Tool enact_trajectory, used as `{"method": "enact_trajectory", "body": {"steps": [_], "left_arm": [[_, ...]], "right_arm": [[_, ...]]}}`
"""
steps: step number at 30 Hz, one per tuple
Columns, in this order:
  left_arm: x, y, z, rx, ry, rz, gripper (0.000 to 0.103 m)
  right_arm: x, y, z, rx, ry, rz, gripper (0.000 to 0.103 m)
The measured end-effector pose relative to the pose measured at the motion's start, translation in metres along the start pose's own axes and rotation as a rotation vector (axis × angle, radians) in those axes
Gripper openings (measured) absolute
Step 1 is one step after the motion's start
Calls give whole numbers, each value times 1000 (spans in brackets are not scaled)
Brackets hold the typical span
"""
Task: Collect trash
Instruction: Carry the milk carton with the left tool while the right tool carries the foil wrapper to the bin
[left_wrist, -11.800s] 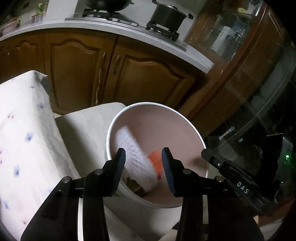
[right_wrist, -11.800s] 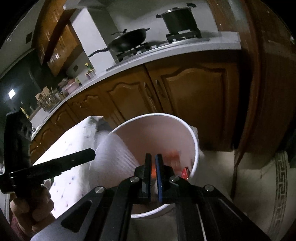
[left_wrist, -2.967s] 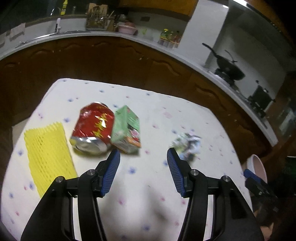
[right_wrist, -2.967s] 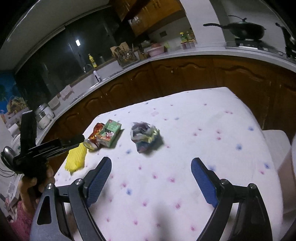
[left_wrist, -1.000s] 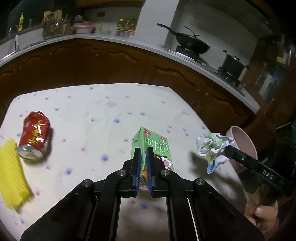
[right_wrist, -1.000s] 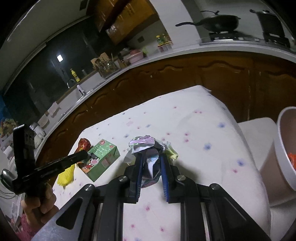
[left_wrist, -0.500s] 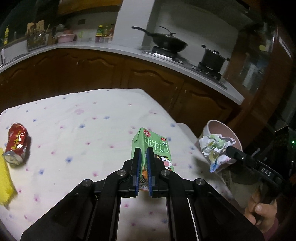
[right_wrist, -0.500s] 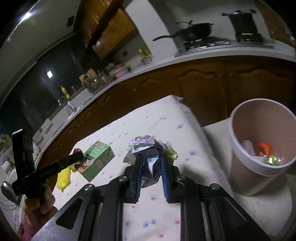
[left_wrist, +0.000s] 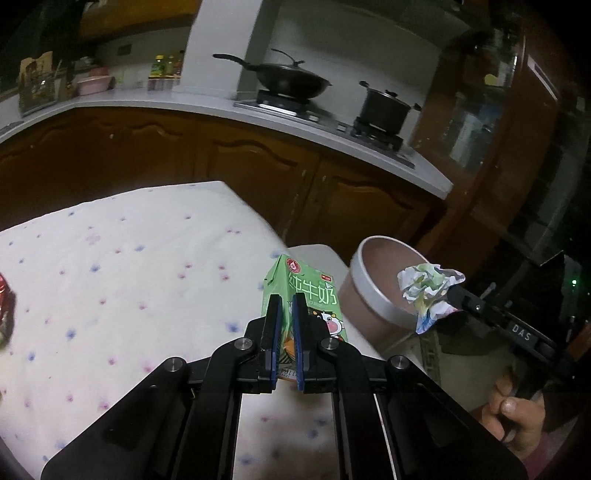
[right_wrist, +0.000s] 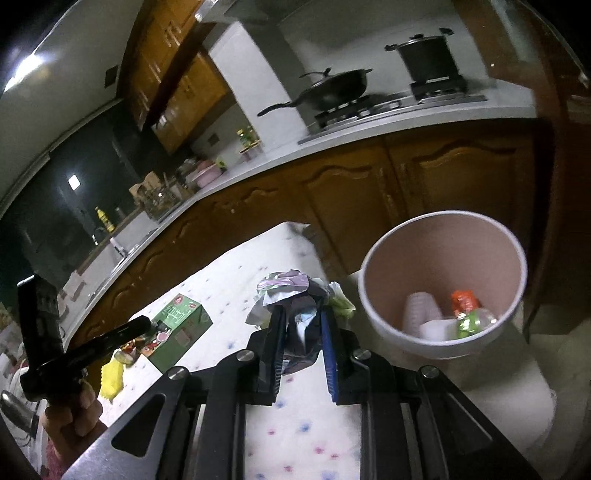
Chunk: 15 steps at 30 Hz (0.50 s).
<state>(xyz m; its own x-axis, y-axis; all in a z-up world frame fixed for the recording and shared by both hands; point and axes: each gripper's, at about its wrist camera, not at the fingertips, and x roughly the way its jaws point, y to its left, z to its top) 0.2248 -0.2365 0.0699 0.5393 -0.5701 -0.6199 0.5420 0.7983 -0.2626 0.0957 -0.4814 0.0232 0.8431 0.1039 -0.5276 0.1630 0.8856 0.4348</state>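
Both loads have swung from mid-table to the bin (right_wrist: 441, 347) – left gripper (left_wrist: 287, 332) clamped on the milk carton (left_wrist: 306, 291), right gripper (right_wrist: 303, 339) on the crumpled wrapper (right_wrist: 295, 291) – so dropping looks next.

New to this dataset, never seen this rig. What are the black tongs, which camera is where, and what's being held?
No robot: a person holds a two-finger gripper in each hand, with a fisheye camera on each looking along its fingers. In the left wrist view, the left gripper is shut on a green milk carton. In the right wrist view, the right gripper is shut on a crumpled wrapper. Both hang by the edge of the dotted tablecloth, near a pink bin already holding trash. A red can still lies on the cloth.
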Motion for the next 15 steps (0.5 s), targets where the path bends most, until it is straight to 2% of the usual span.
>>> {"method": "enact_trajectory", "body": {"steps": [15], "left_arm": [[37,-67,20,67,8,-80,5]], "right_arm": [[-25,-56,15,60,-54,-82,19]]}}
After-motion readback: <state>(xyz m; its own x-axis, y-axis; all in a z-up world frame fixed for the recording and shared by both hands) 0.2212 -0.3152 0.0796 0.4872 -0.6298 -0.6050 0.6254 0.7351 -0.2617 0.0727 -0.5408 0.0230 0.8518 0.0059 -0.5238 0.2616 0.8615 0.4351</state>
